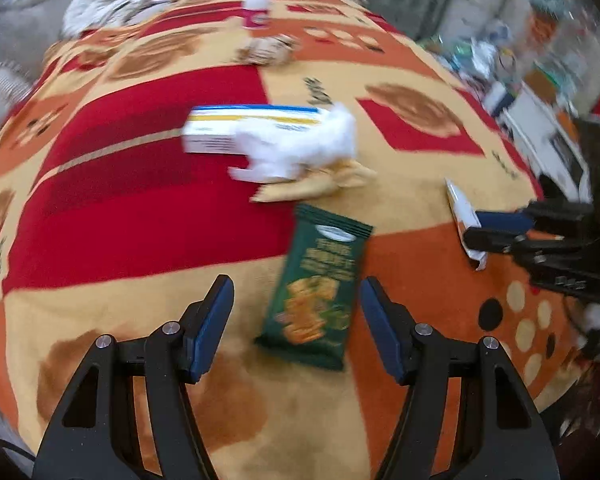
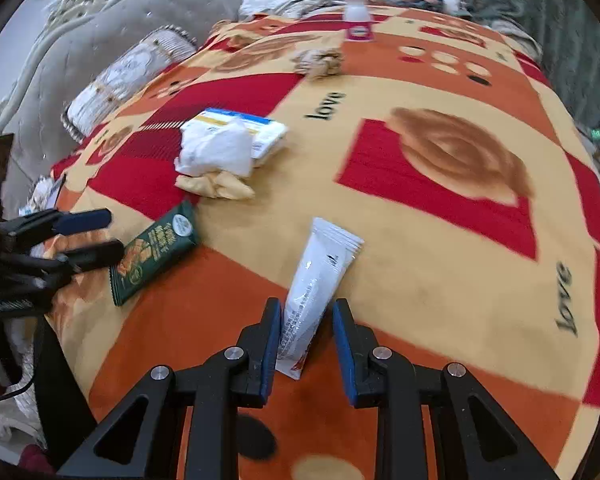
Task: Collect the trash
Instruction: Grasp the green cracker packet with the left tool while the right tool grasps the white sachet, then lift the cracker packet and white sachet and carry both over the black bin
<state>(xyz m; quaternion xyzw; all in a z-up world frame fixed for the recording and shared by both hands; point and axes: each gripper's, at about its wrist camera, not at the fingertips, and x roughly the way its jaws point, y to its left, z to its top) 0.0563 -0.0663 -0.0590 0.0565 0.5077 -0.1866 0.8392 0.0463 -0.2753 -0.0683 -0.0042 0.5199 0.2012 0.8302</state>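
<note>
Your left tool (image 1: pixel 296 312) is open, one finger on each side of the green snack packet (image 1: pixel 320 288), pads clear of it. The packet lies flat on the patterned blanket (image 2: pixel 440 240). Beside the packet, your right tool (image 2: pixel 306 320) straddles the white sachet (image 2: pixel 316 280); one pad touches it, the other stands apart. Beyond the packet lie a crumpled tissue (image 2: pixel 216 152), a white box (image 2: pixel 260 132) and a small bottle (image 2: pixel 358 24).
</note>
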